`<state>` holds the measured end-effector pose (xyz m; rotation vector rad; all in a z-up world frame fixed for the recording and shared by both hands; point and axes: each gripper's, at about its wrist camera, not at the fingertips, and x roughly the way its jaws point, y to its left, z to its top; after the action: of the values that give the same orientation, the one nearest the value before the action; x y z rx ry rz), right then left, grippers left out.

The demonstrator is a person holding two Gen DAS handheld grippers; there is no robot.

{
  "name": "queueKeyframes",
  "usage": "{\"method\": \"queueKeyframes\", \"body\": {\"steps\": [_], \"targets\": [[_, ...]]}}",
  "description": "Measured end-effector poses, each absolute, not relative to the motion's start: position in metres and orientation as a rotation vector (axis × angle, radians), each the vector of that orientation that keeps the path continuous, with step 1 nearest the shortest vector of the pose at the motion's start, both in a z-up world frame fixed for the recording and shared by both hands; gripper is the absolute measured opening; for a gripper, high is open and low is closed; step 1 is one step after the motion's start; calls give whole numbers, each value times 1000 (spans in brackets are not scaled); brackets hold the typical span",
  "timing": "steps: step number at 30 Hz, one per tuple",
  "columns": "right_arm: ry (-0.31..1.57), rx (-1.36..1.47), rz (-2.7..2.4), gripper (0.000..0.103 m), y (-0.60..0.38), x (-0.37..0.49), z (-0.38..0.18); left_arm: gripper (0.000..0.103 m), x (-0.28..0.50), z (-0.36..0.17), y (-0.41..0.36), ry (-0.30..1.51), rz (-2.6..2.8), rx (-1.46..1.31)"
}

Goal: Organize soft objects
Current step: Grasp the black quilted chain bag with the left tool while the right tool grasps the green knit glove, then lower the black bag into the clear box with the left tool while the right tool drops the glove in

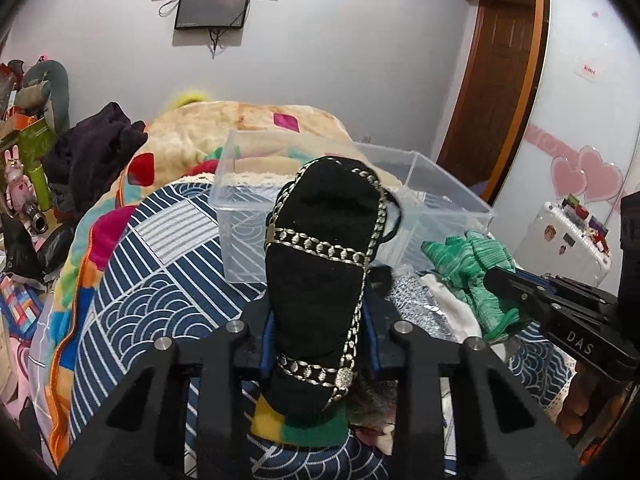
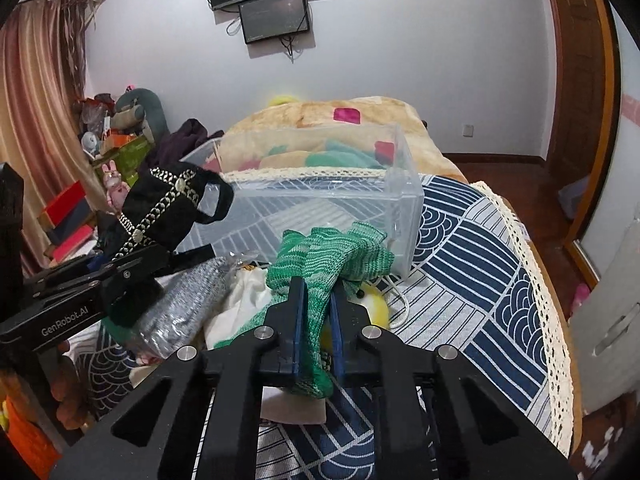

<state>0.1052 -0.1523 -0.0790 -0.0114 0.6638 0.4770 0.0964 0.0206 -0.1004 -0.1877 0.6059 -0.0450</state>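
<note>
Bed (image 2: 480,248); both tongs (image 1: 320,340) (image 2: 318,320) raised, gripping.

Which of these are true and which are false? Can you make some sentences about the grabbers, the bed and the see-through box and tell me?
1. The left gripper is holding a black pouch with gold trim. True.
2. The right gripper is holding nothing. False: it is shut on a green knitted cloth.
3. The clear plastic box sits on the bed, on the blue and white patterned cover. True.
4. The green knitted cloth is already in the box. False: it is outside, in front of the box.
5. A silvery grey item lies on the bed beside the green cloth. True.
</note>
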Motion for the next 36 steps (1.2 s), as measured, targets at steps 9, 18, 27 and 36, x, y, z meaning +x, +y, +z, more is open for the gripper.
{"method": "queueKeyframes", "body": {"steps": [9,18,27,36], "targets": [[584,18,483,10,-162,95,-58,33,79,-69,29,523,-71,-201],[594,-4,456,22,-162,101,-50,33,80,-43,35,477,-63,-171],[720,23,443,62,-162,132,-84,33,83,-41,39,484,-58,-176],[719,-10,506,15,-154,125,-86,33,94,-32,42,483,-58,-178]]}}
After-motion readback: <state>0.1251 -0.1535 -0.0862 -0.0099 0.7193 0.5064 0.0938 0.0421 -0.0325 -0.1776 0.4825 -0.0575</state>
